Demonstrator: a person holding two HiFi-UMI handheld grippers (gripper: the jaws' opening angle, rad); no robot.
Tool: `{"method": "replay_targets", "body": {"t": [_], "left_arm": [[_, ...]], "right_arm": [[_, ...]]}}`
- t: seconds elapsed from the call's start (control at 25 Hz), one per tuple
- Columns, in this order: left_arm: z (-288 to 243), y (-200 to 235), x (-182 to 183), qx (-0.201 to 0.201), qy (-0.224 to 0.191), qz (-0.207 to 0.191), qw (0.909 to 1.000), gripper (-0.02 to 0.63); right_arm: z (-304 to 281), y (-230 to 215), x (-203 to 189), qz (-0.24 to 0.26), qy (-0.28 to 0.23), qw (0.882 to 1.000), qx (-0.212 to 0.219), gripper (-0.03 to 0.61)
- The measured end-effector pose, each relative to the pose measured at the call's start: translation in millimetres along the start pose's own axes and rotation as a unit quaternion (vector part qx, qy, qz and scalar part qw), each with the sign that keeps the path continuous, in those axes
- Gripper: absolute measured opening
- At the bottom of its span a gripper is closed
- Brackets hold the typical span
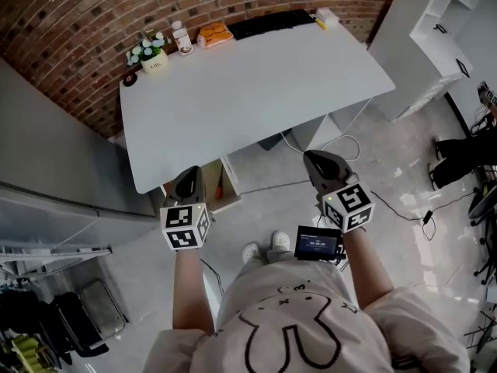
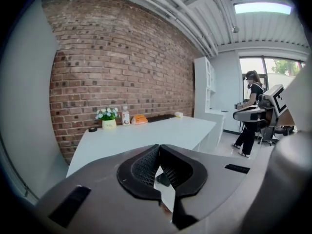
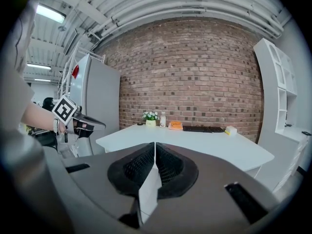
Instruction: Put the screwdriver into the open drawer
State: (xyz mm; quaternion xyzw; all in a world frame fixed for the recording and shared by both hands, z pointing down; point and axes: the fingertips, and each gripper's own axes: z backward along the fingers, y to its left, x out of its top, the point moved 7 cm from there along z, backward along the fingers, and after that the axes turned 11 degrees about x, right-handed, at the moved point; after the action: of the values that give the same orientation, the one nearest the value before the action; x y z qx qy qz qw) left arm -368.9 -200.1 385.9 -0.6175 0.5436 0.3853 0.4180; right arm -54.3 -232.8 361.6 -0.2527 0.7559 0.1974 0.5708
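Observation:
An open wooden drawer (image 1: 231,197) juts out under the front edge of the white table (image 1: 256,92). A thin red-orange screwdriver (image 1: 220,185) lies inside it. My left gripper (image 1: 190,176) hangs just left of the drawer, raised off it, jaws shut and empty. In the left gripper view the left gripper (image 2: 159,147) has its black pads meeting with nothing between them. My right gripper (image 1: 314,158) is held to the drawer's right, in front of the table. In the right gripper view the right gripper (image 3: 155,145) is likewise shut and empty.
Along the table's back edge stand a flower pot (image 1: 153,57), a bottle (image 1: 182,39), an orange object (image 1: 214,34), a black keyboard (image 1: 272,23) and a small box (image 1: 326,15). A white shelf unit (image 1: 446,22) is at right, cables (image 1: 404,208) on the floor. Another person (image 2: 251,111) stands far right.

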Motion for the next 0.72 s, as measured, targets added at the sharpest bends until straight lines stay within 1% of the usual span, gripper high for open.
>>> {"method": "replay_targets", "body": {"t": [0.08,0.2,0.24,0.4,0.56,0.72], "left_arm": [[7.3,1.8,9.0,0.005,-0.02,0.01,0.9997,0.015],[17.4,5.8,23.5,0.011,-0.055,0.041,0.9976,0.015],[20.0,6.8,28.1,0.011,-0.066,0.044,0.9968,0.015],[29.7,6.0,43.9,0.015,-0.098,0.028,0.9946,0.015],[39.0,4.7,53.0,0.021,-0.121,0.013,0.9923,0.015],[43.1,7.9,56.6,0.026,-0.136,0.011,0.9903,0.015]], "right_arm": [[1.5,1.3,8.0,0.007,-0.012,1.0,0.002,0.021],[3.7,0.9,18.4,0.02,-0.022,1.0,0.002,0.021],[3.9,0.3,21.7,0.021,-0.026,0.999,0.0,0.021],[4.7,2.0,37.2,0.019,-0.045,0.999,-0.002,0.021],[2.9,9.7,50.6,0.044,-0.054,0.998,0.006,0.02],[-2.6,14.2,56.7,0.06,-0.061,0.996,0.014,0.02]]}}
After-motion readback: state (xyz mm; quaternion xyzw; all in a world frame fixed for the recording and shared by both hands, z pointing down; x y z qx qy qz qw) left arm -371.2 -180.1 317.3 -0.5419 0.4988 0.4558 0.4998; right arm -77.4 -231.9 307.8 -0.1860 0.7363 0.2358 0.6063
